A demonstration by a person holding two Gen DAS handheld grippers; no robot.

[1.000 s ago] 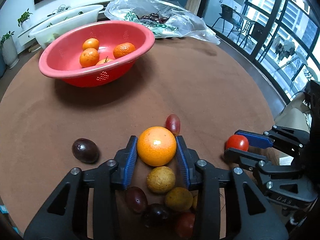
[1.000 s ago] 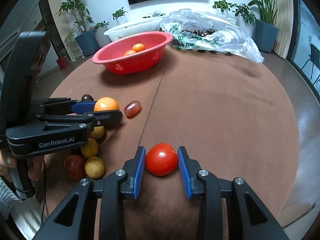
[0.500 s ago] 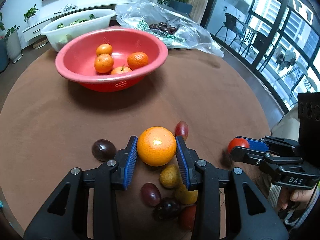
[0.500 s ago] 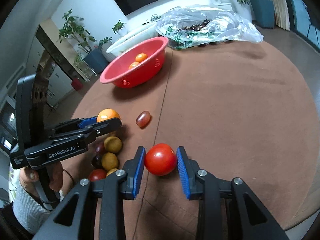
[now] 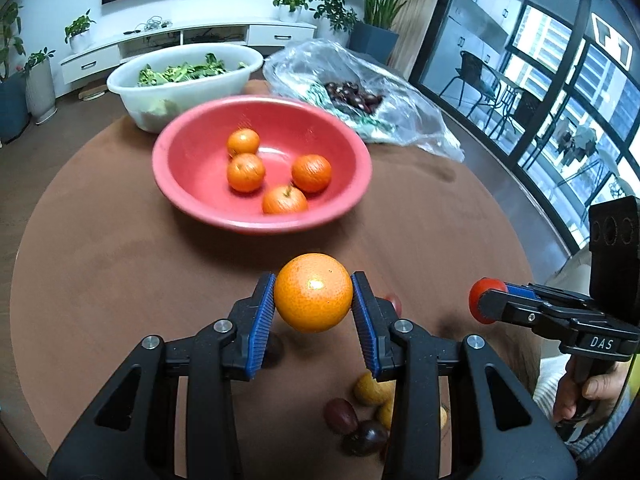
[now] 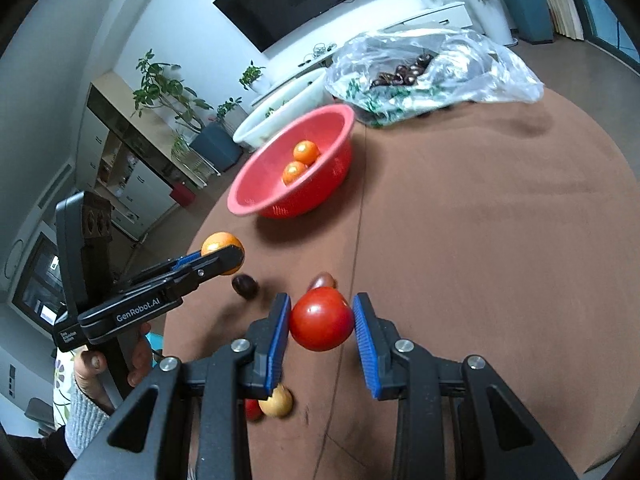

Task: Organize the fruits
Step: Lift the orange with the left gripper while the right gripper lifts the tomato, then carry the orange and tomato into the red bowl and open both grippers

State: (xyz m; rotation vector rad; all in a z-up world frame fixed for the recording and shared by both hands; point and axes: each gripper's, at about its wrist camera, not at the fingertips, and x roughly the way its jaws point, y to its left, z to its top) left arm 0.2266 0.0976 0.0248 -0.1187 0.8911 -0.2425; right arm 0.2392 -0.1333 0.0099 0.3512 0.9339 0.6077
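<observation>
Red bowl (image 5: 262,168) sits upper centre of left view, straight ahead of left claw (image 5: 313,300) gripping orange (image 5: 313,298); right claw (image 6: 322,324), clamping tomato (image 6: 321,324), is farther, bowl upper left.

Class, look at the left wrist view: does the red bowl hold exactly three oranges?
No. The red bowl holds four small oranges, while a fifth, larger orange sits in the left tongs.

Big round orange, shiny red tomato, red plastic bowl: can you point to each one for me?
Big round orange (image 5: 313,298), left wrist view, middle of its peel.
Shiny red tomato (image 6: 321,323), right wrist view, middle of its skin.
Red plastic bowl (image 5: 256,222), left wrist view, near rim.
</observation>
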